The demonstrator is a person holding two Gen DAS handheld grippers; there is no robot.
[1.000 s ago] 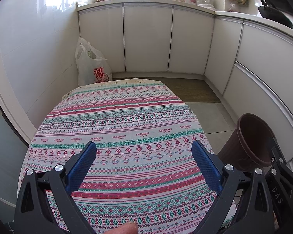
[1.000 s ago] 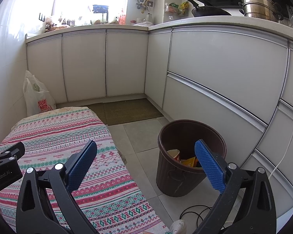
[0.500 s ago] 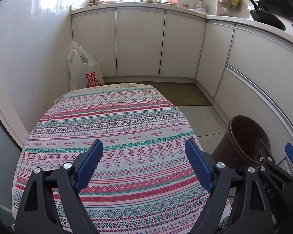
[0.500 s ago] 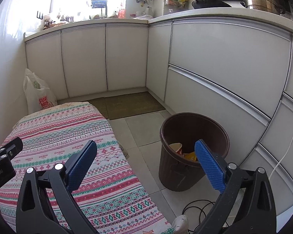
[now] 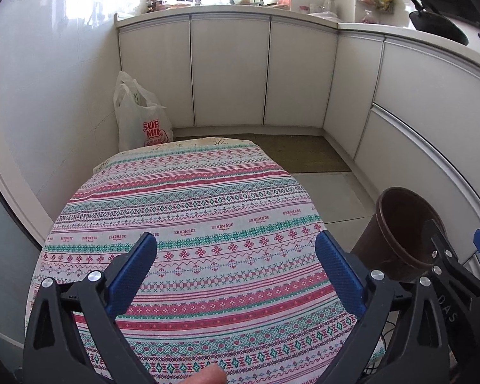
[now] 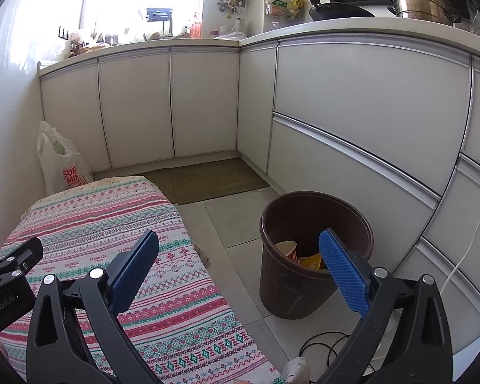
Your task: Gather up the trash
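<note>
A brown trash bin (image 6: 315, 256) stands on the tiled floor right of the table; it also shows in the left wrist view (image 5: 400, 233). Inside it lie a paper cup (image 6: 286, 249) and a yellow wrapper (image 6: 312, 260). My left gripper (image 5: 236, 267) is open and empty above the patterned tablecloth (image 5: 188, 211). My right gripper (image 6: 240, 264) is open and empty, held over the table's right edge and the floor, with the bin behind its right finger (image 6: 342, 272). No trash shows on the cloth.
A white plastic bag (image 5: 142, 121) stands on the floor at the table's far end by the wall. White cabinets (image 6: 368, 121) line the back and right. A doormat (image 6: 208, 179) lies on the floor. A black cable (image 6: 320, 345) coils near the bin.
Both grippers have drawn back and risen slightly, so the table and bin look a little further off. Both stay open and empty.
</note>
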